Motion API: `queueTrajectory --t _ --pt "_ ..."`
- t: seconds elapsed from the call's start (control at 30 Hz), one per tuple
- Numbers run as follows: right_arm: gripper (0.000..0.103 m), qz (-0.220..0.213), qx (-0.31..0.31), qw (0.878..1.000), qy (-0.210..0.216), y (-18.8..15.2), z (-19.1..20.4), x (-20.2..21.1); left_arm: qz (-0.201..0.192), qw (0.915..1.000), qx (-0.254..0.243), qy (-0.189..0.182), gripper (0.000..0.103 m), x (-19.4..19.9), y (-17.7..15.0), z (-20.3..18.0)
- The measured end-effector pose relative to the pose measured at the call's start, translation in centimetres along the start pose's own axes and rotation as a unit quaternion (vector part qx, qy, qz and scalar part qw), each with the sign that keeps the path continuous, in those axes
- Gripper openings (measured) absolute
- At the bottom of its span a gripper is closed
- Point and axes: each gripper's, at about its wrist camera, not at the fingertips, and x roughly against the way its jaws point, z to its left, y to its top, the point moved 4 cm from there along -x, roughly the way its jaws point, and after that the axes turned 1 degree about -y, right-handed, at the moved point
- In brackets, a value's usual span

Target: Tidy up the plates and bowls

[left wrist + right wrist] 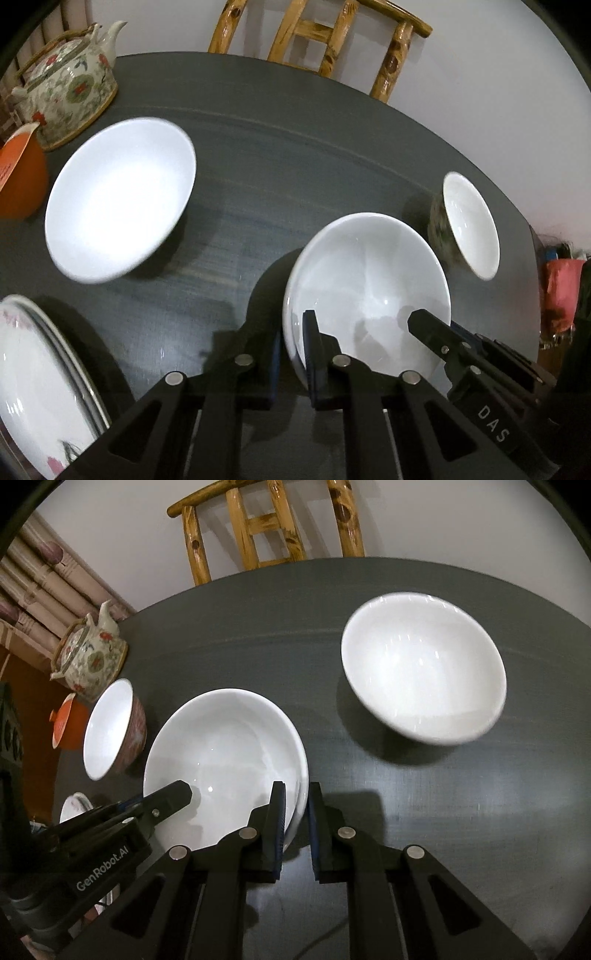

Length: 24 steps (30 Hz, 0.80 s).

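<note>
On one table [295, 129] by one chair [314, 33] we count one teapot [66, 81], two white bowls, far bowl [118, 203] and near bowl [365, 280], one patterned bowl [469, 225], and two grippers, left gripper [291, 328] and right gripper [295, 794], clenched on opposite rims of the near bowl.

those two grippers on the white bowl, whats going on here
A person holding a gripper in each hand is sorting dishes on a dark table. Both grippers are clamped on the rim of the same white bowl, the left gripper on one side and the right gripper on the opposite side. A second white bowl sits apart, untouched, along with a small patterned bowl, a floral teapot and a plate at the table's edge.
</note>
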Motion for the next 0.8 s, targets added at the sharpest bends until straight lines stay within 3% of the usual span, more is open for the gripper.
queueTrajectory --t 0.53,0.8 --pt "0.012 0.015 -0.013 1.0 -0.007 -7.5 0.0 2.7 0.01 0.9996 -0.025 -0.004 0.011 2.6 -8.5 0.9" --pt "0.011 0.02 -0.019 1.0 -0.014 -9.5 -0.6 3.9 0.014 0.9993 -0.035 -0.006 0.011 3.1 -10.2 0.2"
